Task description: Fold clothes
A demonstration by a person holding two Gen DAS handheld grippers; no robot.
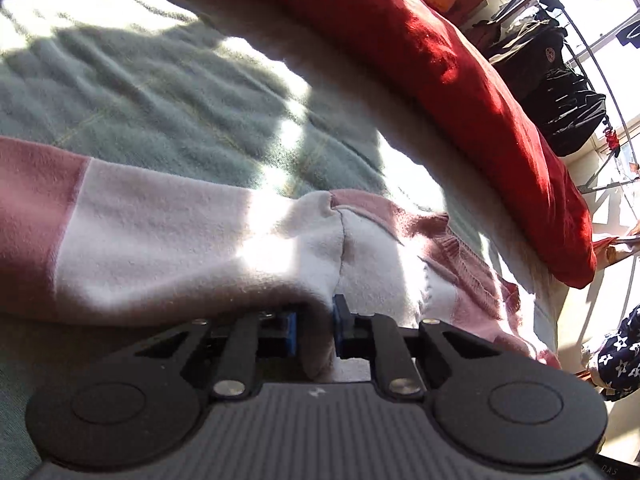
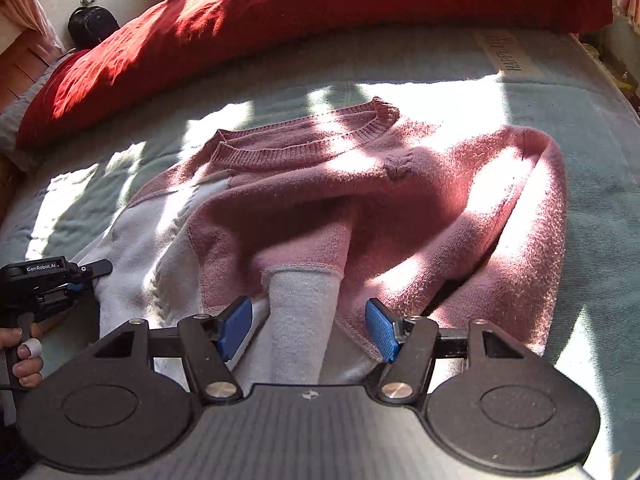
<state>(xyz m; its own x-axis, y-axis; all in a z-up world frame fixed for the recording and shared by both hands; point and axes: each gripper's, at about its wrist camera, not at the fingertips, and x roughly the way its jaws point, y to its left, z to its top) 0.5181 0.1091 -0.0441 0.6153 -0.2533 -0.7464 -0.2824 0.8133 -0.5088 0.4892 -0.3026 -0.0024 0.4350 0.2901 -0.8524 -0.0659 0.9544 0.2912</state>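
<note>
Pinching sweater (image 1: 224,240) fold: left gripper (image 1: 314,334); right gripper (image 2: 310,330) wide, sleeve between pads, untouched.

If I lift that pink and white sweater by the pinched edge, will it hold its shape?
Probably not. The sweater is soft knit, already rumpled on the bed, so it should droop from the left gripper. Its fuzzy surface looks grippy, not slippery. The sleeve between the open right gripper would likely dangle.

We're over the bed (image 2: 592,128) now, our right claw (image 2: 310,330) open astride the grey cuff (image 2: 300,320) of the pink sweater (image 2: 400,200), pads clear of it. The left claw (image 2: 56,284) sits at the sweater's left edge, and a red pillow (image 2: 280,8) lies behind.
</note>
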